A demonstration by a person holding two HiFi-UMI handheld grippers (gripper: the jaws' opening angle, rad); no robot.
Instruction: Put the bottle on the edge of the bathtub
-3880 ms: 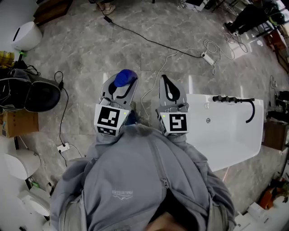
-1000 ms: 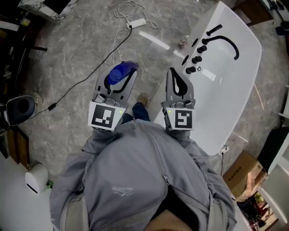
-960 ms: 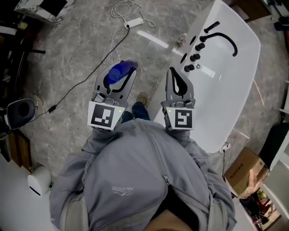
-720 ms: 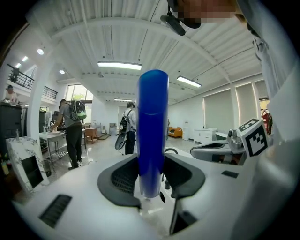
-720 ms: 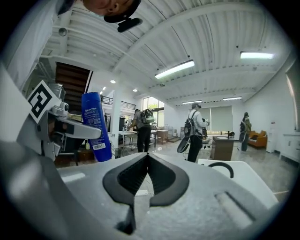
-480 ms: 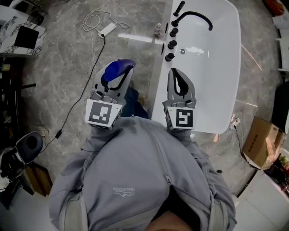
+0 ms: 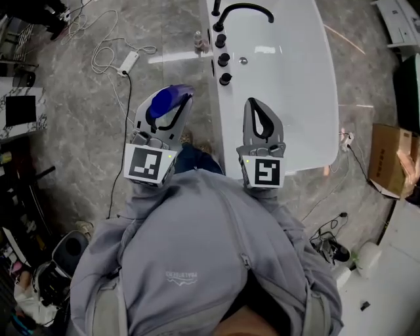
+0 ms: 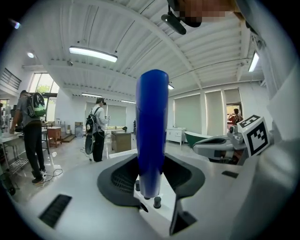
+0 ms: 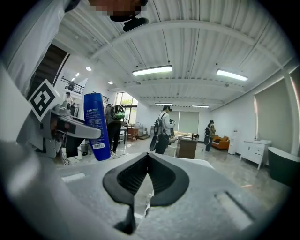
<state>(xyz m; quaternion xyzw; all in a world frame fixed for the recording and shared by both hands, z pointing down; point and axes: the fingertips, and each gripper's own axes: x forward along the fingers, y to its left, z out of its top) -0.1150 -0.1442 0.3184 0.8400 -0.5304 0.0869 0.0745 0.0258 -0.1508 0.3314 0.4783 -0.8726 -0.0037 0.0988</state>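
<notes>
In the head view my left gripper [image 7: 164, 115] is shut on a blue bottle [image 7: 169, 98], held over the grey floor just left of the white bathtub [image 7: 295, 105]. The left gripper view shows the bottle [image 8: 152, 126] upright between the jaws. My right gripper [image 7: 254, 105] is shut and empty, hovering over the tub's near left rim [image 7: 231, 118]. Its own view shows the closed jaws [image 9: 147, 157], with the labelled bottle [image 9: 96, 126] off to the left. A black faucet [image 7: 239, 10] and round knobs [image 7: 224, 59] sit on the rim ahead.
A power strip [image 7: 128, 62] with cables lies on the floor at the left. A small bottle [image 7: 198, 41] stands beside the tub. A cardboard box [image 7: 387, 161] sits at the right. People with backpacks [image 9: 164, 129] stand farther off in the hall.
The view has turned: the bathtub swung from the right to straight ahead and closer. Both grippers keep their pose, the left still holding the bottle.
</notes>
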